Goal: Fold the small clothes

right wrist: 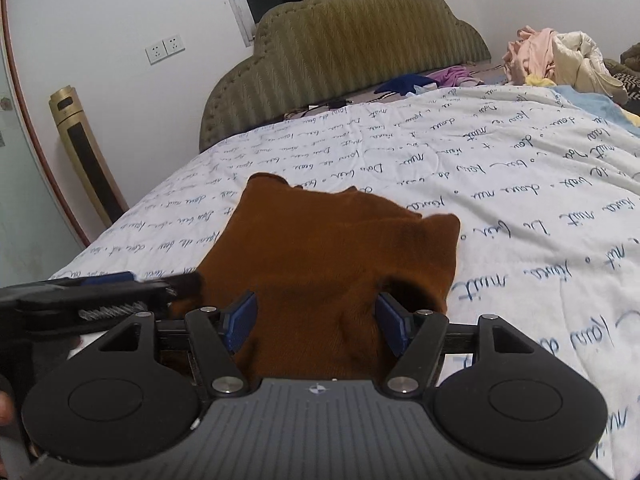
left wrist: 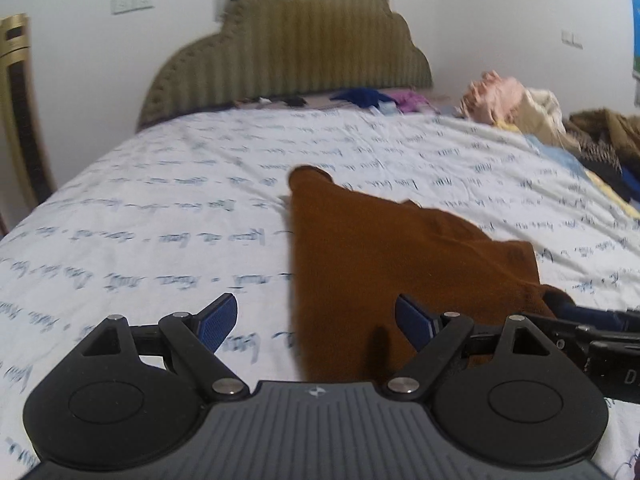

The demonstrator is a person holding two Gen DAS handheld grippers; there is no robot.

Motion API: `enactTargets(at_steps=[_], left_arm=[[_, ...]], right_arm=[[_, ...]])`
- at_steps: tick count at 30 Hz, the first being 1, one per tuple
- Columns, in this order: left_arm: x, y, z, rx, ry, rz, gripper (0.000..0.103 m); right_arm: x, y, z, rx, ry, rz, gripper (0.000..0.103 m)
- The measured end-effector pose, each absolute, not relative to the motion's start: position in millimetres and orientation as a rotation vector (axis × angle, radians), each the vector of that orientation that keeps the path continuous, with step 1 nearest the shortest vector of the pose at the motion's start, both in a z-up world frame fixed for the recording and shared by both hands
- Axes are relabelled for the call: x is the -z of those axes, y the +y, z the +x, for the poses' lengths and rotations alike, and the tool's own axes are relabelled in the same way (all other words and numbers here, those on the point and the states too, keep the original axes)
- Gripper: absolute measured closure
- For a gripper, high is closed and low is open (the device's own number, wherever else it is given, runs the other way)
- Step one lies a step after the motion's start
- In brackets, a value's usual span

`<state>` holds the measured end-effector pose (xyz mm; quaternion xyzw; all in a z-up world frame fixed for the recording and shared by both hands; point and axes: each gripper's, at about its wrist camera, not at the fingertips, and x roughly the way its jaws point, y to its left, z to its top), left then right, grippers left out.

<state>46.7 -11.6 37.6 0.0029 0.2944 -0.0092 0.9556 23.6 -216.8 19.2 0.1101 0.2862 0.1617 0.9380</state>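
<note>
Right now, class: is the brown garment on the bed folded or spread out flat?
Folded, loosely. The brown garment lies doubled on the bedsheet, an upper layer's edge crossing it, with uneven corners. How many folds: cannot tell.

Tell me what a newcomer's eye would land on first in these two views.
First, the rust-brown garment lying in the middle of the white script-printed bedspread, right in front of both grippers. The right gripper has the garment's near edge between its open blue pads; the left gripper stands open over the garment's left edge. Beyond, a heap of clothes sits beside the scalloped olive headboard.
</note>
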Motion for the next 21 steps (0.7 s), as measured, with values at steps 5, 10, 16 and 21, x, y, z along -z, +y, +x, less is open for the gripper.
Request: enactTargets(at_steps=[5,10,16,21], left_arm=[[-48.7,12.0,15.5,0.024,0.548,-0.057,0.016],[-58.4,24.0,-16.4,0.048,0.442,-0.056,0.007],[-63.8,34.7,-33.4,0.053,0.406,-0.091,0.007],[-62.3,44.2,-37.7,0.035,0.406,-0.110,0.007]], right_arm=[[-20.6,-214.7,9.1,-0.334,0.582,0.213,0.036],[-23.4,-210.6,-7.6,-0.343,0.565,0.190,0.032],[-23.2,-205.4,-21.1,-0.348,0.567,0.174,0.032],[-25.6,-206.5,-28.6,-0.342,0.559,0.176,0.031]])
